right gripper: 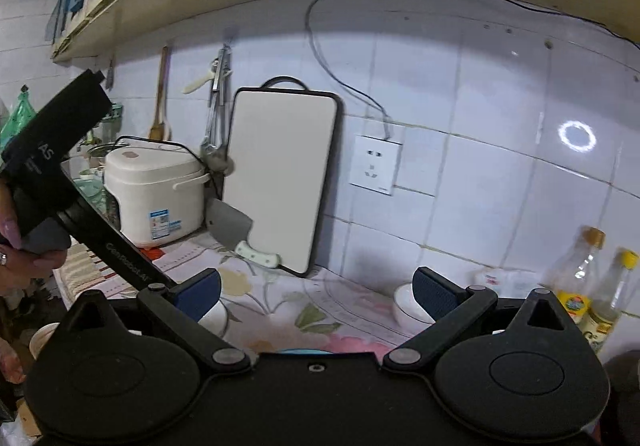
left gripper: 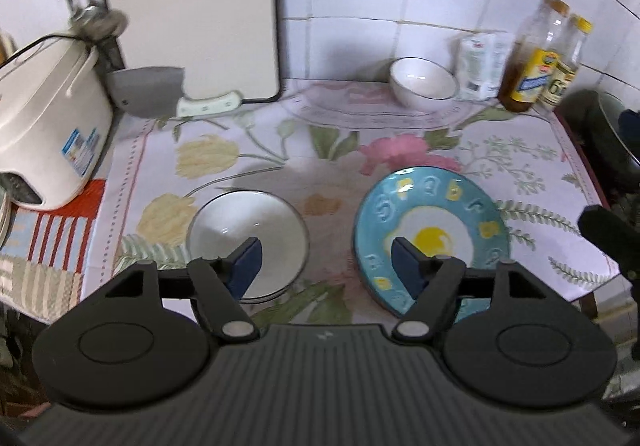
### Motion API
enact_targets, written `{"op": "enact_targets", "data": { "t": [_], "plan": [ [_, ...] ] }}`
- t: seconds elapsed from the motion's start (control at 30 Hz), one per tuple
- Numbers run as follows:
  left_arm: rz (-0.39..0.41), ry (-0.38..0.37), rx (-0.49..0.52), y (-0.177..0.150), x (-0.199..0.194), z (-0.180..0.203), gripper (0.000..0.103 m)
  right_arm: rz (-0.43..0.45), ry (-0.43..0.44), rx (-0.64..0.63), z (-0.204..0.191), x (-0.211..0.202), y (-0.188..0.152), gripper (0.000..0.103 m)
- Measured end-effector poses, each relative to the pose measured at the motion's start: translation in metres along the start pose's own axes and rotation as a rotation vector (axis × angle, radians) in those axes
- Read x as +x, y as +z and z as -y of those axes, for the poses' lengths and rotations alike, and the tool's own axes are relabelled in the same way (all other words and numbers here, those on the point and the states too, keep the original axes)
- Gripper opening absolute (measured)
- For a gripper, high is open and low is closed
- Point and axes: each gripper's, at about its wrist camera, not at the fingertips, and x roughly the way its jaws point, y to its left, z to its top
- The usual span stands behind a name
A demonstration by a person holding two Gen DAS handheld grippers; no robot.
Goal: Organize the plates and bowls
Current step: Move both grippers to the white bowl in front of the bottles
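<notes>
In the left wrist view a white bowl (left gripper: 248, 234) sits on the floral cloth at the near left, with a blue plate painted with a fried egg (left gripper: 430, 230) to its right. A second white bowl (left gripper: 422, 82) stands at the back by the wall. My left gripper (left gripper: 326, 258) hovers open above the gap between the near bowl and the plate, holding nothing. My right gripper (right gripper: 318, 294) is raised, faces the wall and is open and empty. Its fingers partly hide the back bowl (right gripper: 404, 306) and the near bowl (right gripper: 214, 316).
A white rice cooker (left gripper: 48, 134) stands at the left. A cleaver (left gripper: 148, 90) and a white cutting board (left gripper: 188, 6) lean on the back wall. Two bottles (left gripper: 536, 54) and a packet stand at the back right, with a dark wok (left gripper: 612, 134) past the counter's right edge.
</notes>
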Motion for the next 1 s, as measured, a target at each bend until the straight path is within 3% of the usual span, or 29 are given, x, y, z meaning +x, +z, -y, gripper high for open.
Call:
{"op": "enact_targets", "data": {
  "t": [0.17,0.3,0.43,0.57,0.73,0.9,1.0],
  "plan": [
    [-0.009,-0.014,0.052,0.01,0.012,0.027,0.074,0.004,-0.025,0.054,0.026,-0.003,-0.007,0.103],
    [-0.029,-0.016,0.115,0.018,0.03,0.051,0.074,0.086,0.012,0.078,0.048,-0.011,-0.014,0.103],
    [-0.026,-0.015,0.143,0.029,0.053,0.072,0.074,0.109,-0.041,0.11,0.072,-0.001,-0.019,0.103],
    [-0.025,-0.063,0.127,0.044,0.08,0.084,0.074,0.102,-0.038,0.209,0.101,0.021,-0.024,0.103],
    [-0.052,-0.089,0.066,0.058,0.119,0.083,0.074,0.137,-0.006,0.421,0.142,0.052,-0.038,0.103],
    [0.042,-0.127,0.041,0.072,0.15,0.079,0.074,0.079,-0.015,0.546,0.169,0.101,-0.048,0.102],
    [0.067,-0.148,-0.031,0.082,0.172,0.07,0.073,0.088,0.01,0.659,0.183,0.124,-0.055,0.1]
  ]
}}
